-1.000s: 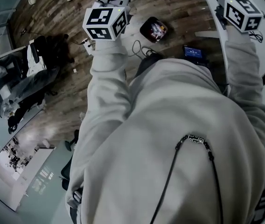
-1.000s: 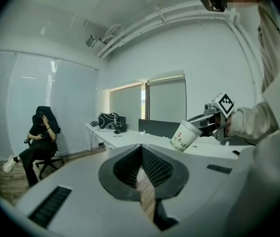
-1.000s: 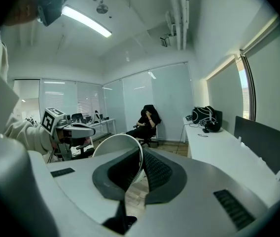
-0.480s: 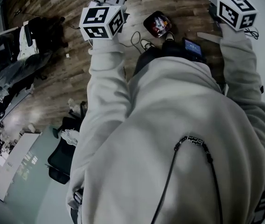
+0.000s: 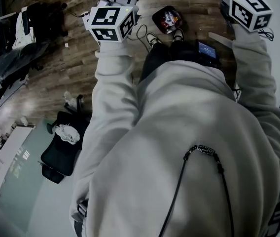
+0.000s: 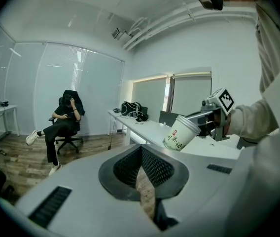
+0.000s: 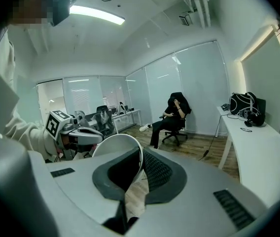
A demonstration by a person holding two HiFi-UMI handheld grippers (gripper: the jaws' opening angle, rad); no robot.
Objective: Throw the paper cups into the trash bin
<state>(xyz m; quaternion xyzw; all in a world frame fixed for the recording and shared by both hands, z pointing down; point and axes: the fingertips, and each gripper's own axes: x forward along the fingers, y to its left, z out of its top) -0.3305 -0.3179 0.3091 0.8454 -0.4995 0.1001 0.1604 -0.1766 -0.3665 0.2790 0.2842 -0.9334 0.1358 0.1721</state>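
Right gripper (image 7: 132,174): jaws nearly together, nipping the wall of a white paper cup (image 7: 116,149) at its rim. The cup hangs in the air, tilted, mouth end toward that gripper. Left gripper (image 6: 144,179): jaws closed to a thin slit, nothing in it. Both are held out ahead of the person. Below, on the wood floor (image 5: 76,73), sits a dark container (image 5: 167,19) with coloured scraps inside. Far back, a seated person (image 6: 63,122) on an office chair.

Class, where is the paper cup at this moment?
The paper cup sits tilted at centre-right of the left gripper view, the white table behind it, its rim pinched in the right gripper.
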